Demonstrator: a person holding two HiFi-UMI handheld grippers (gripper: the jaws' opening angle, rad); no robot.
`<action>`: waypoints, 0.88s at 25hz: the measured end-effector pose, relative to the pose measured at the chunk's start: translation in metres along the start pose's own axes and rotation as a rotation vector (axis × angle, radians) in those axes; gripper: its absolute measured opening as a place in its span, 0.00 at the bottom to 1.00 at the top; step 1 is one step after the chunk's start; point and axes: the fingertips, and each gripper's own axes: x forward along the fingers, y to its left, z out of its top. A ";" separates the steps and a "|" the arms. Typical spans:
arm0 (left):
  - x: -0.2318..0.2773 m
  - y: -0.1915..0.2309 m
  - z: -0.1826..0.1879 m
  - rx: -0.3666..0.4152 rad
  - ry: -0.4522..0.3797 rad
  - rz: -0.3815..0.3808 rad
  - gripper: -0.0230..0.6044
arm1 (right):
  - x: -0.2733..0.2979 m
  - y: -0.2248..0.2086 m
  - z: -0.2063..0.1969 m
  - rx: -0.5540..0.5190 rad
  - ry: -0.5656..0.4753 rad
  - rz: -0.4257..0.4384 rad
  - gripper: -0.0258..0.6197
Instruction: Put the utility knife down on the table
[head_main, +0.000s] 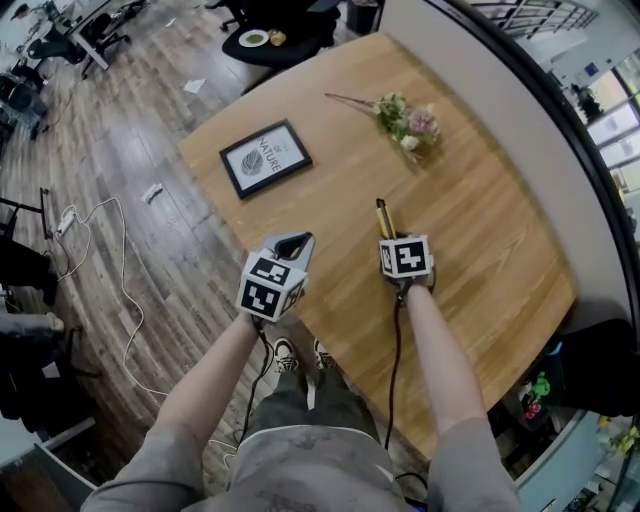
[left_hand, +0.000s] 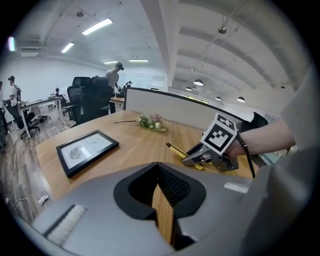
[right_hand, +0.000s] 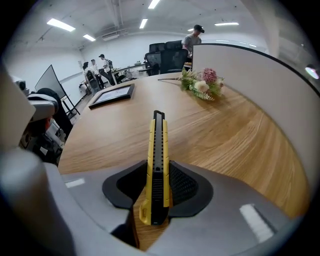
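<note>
While the right tongs pinch the utility knife by its back end, most of the knife sticks out in front, over the bench. It is held on its thin edge, with the black slider on top. From the head view it looks just above the wood, but I cannot tell if it touches. The left tongs are pressed together with nothing in them, near the bench edge.

I think the knife is small and light. It should be stiff and not bend. Its yellow sides look smooth, so it may slip in a loose grip. The back end is a good place to hold, far from the sharp tip. I cannot see if the blade is out, so the front is best left alone. Set down on its edge, it may tip onto its flat side when let go, so a low, gentle put-down seems best. The picture frame and the flowers lie well away.
</note>
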 end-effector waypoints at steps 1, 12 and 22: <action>-0.001 -0.002 -0.001 0.004 0.002 -0.003 0.03 | 0.000 0.000 0.000 0.006 0.001 0.001 0.25; -0.027 -0.015 0.010 0.100 -0.001 -0.024 0.04 | -0.016 -0.001 0.008 0.021 -0.034 0.014 0.26; -0.098 -0.014 0.083 0.127 -0.180 0.020 0.04 | -0.152 0.029 0.082 -0.069 -0.344 0.041 0.25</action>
